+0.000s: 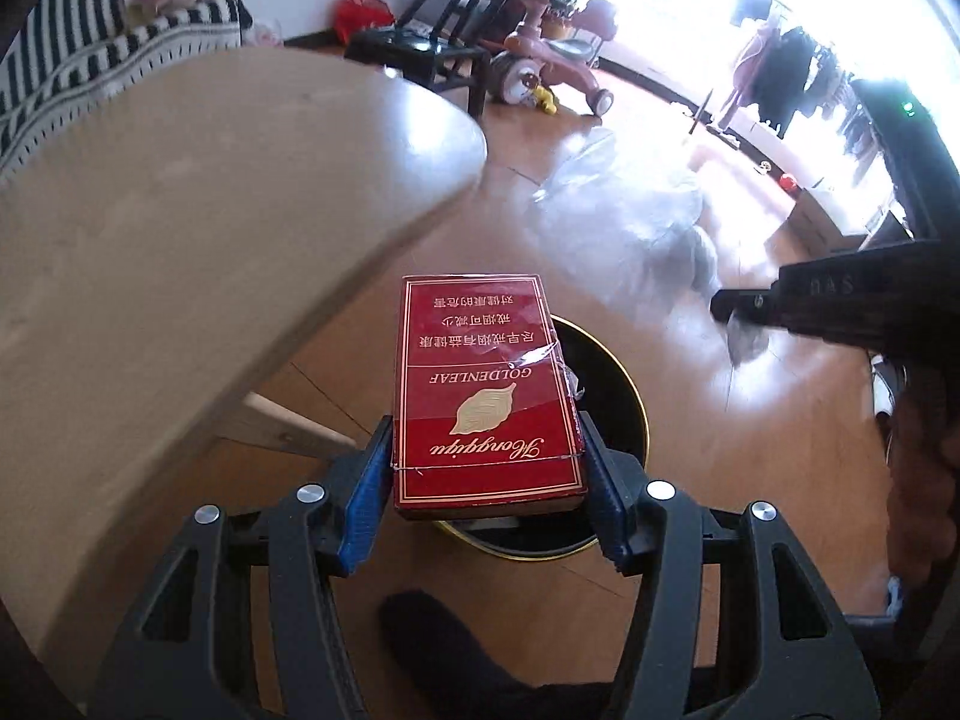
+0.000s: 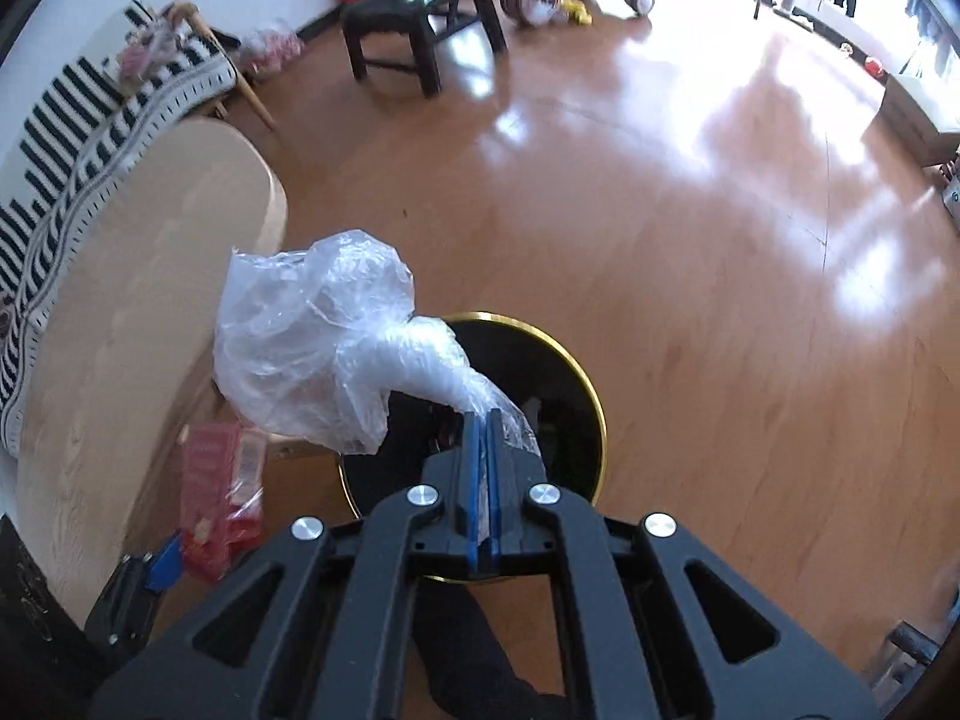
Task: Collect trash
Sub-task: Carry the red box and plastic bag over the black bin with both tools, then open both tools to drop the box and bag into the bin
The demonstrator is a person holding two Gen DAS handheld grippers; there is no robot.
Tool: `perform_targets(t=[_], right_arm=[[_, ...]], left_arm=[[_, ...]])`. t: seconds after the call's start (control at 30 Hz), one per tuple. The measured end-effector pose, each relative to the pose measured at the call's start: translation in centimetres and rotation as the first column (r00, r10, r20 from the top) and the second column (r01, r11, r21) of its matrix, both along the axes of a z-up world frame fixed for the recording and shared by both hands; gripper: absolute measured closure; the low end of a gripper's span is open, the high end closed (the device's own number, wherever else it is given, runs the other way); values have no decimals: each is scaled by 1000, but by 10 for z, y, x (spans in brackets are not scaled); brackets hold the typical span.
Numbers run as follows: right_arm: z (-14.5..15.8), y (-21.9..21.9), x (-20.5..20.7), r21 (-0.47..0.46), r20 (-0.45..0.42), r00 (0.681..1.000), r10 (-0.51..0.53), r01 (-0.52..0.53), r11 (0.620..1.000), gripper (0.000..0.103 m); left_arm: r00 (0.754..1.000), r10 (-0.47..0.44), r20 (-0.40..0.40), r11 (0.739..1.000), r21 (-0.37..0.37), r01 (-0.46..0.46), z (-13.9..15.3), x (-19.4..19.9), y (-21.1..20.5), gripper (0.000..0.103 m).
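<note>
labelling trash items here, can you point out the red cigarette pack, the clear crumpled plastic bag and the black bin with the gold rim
red cigarette pack (image 1: pixel 486 396): left wrist view, printed top face
clear crumpled plastic bag (image 2: pixel 312 354): right wrist view, puffed-out body
black bin with gold rim (image 2: pixel 591 402): right wrist view, right side of rim

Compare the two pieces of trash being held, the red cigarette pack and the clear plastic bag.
The cigarette pack is rigid, boxy, opaque red with gold print; the plastic bag is limp, crumpled and see-through. The pack sits flat between the left hand-held gripper pads, clamped by its sides; the bag hangs from a twisted end pinched in the right hand-held gripper. Both hover over the black bin.
</note>
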State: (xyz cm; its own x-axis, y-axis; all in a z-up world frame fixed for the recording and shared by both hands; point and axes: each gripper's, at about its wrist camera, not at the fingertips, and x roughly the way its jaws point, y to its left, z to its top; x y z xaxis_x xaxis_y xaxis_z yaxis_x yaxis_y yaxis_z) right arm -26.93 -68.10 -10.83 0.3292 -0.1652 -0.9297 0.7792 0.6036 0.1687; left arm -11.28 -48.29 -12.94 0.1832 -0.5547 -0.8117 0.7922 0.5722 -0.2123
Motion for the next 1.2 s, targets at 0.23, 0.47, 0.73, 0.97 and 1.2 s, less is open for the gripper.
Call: perform_targets(t=[0.23,0.47,0.73,0.97,1.2], right_arm=[[-15,-3,20,45,-55,998,-9,11,999,100],[-20,-6,26,81,-51,999,-4,8,997,100],[-24,-15,27,89,-59,998,-7,12,996,100],[-27,-11,29,111,-85,996,-3,13,994,98],[-15,-11,26,66,-35,999,-28,30,997,31]], left_arm=[[1000,2,-23,999,36,-1,-24,0,-18,46],[1000,-16,-18,999,48,16,-25,4,-29,46],[999,-27,-45,998,51,29,-27,9,-27,44],[999,-27,-45,998,53,30,-27,11,-34,29],[998,-27,-48,999,45,29,-26,12,-34,26]])
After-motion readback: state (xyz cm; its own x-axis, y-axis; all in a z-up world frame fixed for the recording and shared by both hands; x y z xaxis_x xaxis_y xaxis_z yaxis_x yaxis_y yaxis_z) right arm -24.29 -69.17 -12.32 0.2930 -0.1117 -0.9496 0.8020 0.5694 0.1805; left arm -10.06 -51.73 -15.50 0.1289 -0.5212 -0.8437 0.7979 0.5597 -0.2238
